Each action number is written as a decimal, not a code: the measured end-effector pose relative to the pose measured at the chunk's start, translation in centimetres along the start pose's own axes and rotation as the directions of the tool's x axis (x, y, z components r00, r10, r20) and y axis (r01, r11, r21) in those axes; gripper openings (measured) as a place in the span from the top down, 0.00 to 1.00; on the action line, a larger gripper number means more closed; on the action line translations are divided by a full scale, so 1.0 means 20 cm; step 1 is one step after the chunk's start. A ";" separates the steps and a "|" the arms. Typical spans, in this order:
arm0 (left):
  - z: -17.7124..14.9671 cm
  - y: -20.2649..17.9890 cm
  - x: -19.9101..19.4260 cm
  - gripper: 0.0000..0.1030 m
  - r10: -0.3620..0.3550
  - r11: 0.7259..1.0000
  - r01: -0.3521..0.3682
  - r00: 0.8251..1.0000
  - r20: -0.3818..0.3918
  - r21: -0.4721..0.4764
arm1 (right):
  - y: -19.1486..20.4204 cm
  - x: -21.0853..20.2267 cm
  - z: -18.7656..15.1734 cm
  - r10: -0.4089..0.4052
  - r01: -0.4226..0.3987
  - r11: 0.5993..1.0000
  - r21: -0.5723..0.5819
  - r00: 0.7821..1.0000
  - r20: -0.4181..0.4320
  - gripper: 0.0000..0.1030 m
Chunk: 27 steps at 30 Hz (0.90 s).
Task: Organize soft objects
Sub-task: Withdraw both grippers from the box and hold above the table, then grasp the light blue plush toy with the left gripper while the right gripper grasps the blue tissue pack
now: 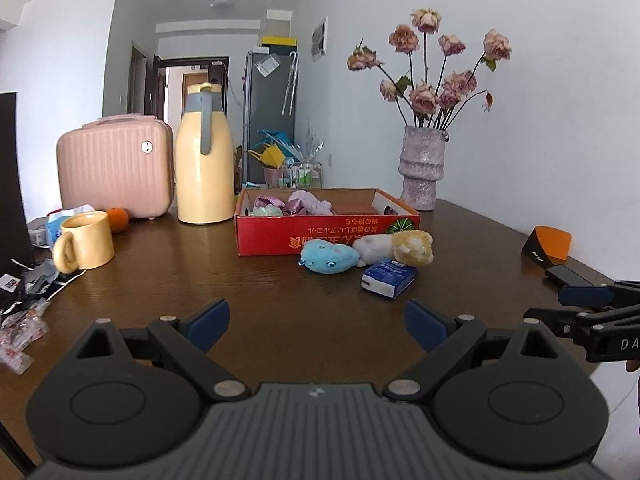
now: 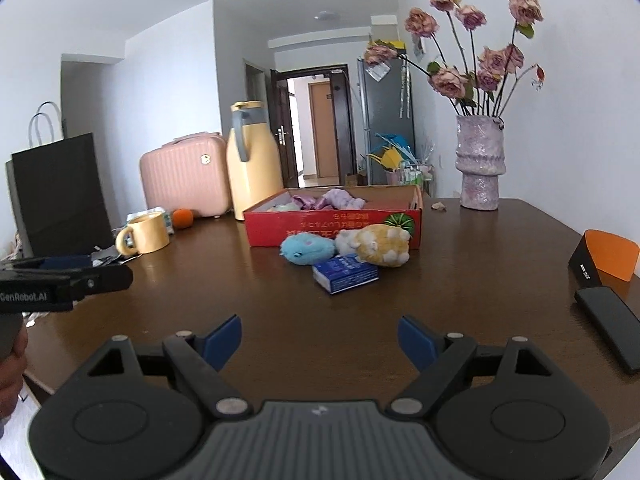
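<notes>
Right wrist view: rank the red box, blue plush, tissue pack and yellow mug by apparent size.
1. red box
2. tissue pack
3. blue plush and yellow mug: these look alike, so left unranked.

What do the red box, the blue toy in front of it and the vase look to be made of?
Red box: looks like printed cardboard, matte, with raw brown inner walls and folded edges. Blue toy: plush fabric, fuzzy nap and a soft rounded shape. Vase: probably ceramic or stoneware, with a rough, speckled pink-grey surface; the exact material stays open.
</notes>
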<state>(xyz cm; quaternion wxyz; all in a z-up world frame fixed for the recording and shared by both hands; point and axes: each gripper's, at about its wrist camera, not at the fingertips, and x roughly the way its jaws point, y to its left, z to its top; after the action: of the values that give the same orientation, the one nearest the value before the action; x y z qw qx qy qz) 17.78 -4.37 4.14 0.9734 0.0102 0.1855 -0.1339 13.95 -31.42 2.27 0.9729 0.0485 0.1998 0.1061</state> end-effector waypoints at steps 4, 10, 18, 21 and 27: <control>0.05 0.00 0.17 0.06 0.003 1.000 -0.003 1.000 -0.025 0.007 | -0.05 0.12 0.06 -0.003 0.003 1.000 0.000 1.000 -0.006 0.17; 0.15 0.01 0.54 0.07 0.006 1.000 -0.005 0.998 -0.056 0.024 | -0.13 0.43 0.15 0.025 -0.021 0.998 0.060 0.997 -0.066 0.18; 0.23 0.09 1.24 0.06 -0.067 0.997 0.070 0.986 -0.155 0.017 | -0.13 1.03 0.22 0.046 -0.010 0.982 0.190 0.981 -0.189 0.18; 0.28 0.13 1.42 0.07 -0.097 0.995 0.093 0.973 -0.207 -0.032 | -0.09 1.17 0.23 -0.018 0.062 0.975 0.213 0.979 -0.202 0.17; 0.26 0.17 1.59 0.33 -0.166 0.983 0.138 0.952 -0.256 -0.121 | -0.03 1.30 0.21 -0.148 0.194 0.957 0.215 0.966 -0.212 0.18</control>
<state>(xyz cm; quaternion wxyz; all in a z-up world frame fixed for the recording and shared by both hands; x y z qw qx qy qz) 48.91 -9.61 -2.68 0.9259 -0.0361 0.3209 -0.1963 39.14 -26.39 -3.77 0.9419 0.1348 0.3078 0.0010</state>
